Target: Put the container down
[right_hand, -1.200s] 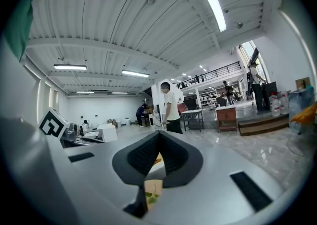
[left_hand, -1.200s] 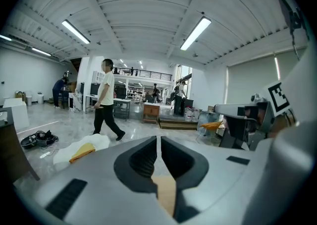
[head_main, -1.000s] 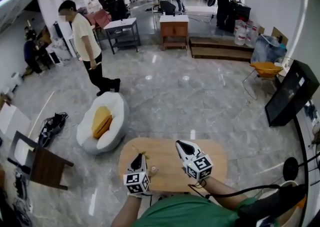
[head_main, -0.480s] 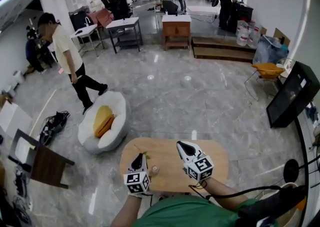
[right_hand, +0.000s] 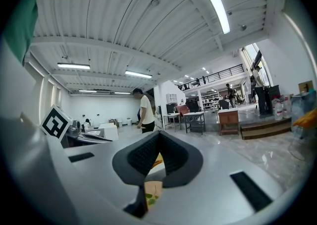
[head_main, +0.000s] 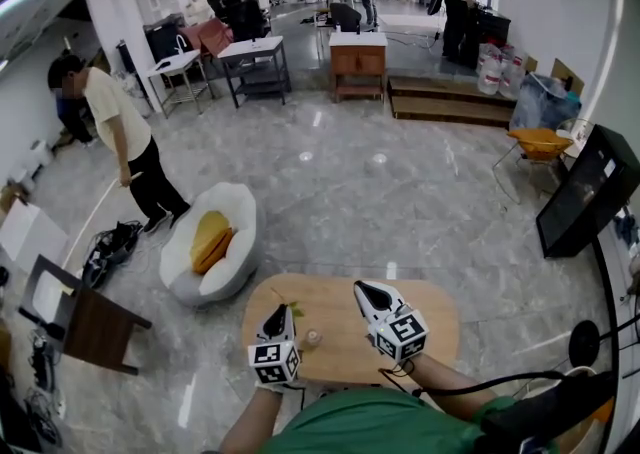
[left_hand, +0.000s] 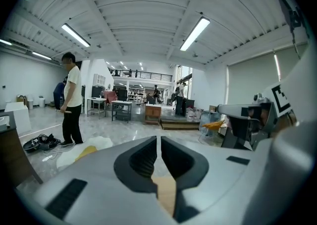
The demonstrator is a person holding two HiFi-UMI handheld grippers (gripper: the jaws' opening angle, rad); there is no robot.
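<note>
A grey marble-look floor (head_main: pixel 400 202) spreads across a big open hall. A white beanbag chair (head_main: pixel 240 232) with a yellow cushion (head_main: pixel 205 242) sits just off the far left end of an oval wooden table (head_main: pixel 435 317). Farther back stand a small wooden cabinet (head_main: pixel 358 62), a grey metal table (head_main: pixel 255 54) and a low wooden platform (head_main: pixel 450 104). An orange chair (head_main: pixel 540 139) and a black screen (head_main: pixel 585 202) line the right side. Strip lights (left_hand: pixel 195 33) run along the white ribbed ceiling (left_hand: pixel 143 16).

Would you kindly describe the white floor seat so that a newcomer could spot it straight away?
Start at the oval wooden table at the bottom of the head view. On the grey floor to its left lies the floor seat: the only puffy white thing there, with a yellow cushion in it.
</note>
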